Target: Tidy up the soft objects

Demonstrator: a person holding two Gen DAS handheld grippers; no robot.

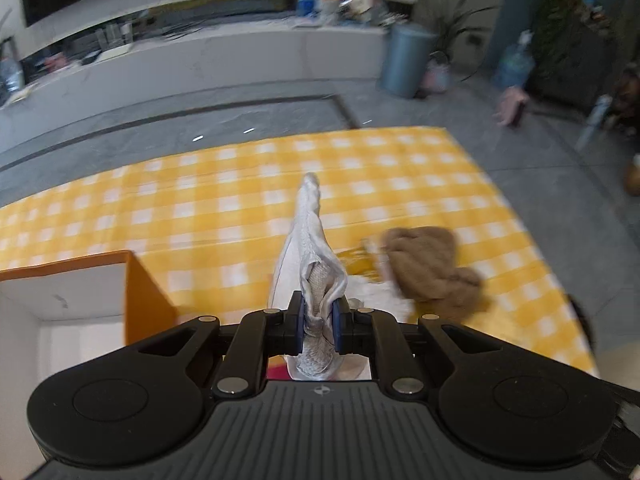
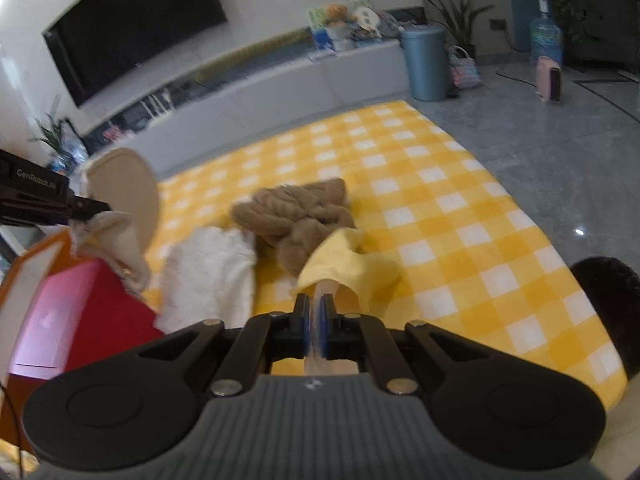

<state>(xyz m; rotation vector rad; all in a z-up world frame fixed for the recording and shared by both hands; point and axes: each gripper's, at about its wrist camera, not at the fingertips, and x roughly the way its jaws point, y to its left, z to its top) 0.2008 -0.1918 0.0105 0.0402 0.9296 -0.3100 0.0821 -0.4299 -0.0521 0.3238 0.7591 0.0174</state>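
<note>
Left view is motion-blurred; I can't resolve detail in the background. My left gripper [image 1: 319, 322] is clenched on a white slipper [image 1: 306, 236], lifted above the checked cloth [image 1: 200, 196]. My right gripper [image 2: 316, 314] pinches a yellow slipper [image 2: 348, 258]. The brown knit [image 2: 296, 210] lies at 12 o'clock from it, and the box [image 2: 60, 304] at 9 is cut off, contents unclear.

far tablecloth [image 2: 460, 184] bare, brown knit [image 2: 296, 216] mid-table

Your worktop [image 2: 460, 216] wears yellow check; a brown knit [image 2: 296, 216] lies centre, a white cloth [image 2: 208, 276] at its eight o'clock.
</note>
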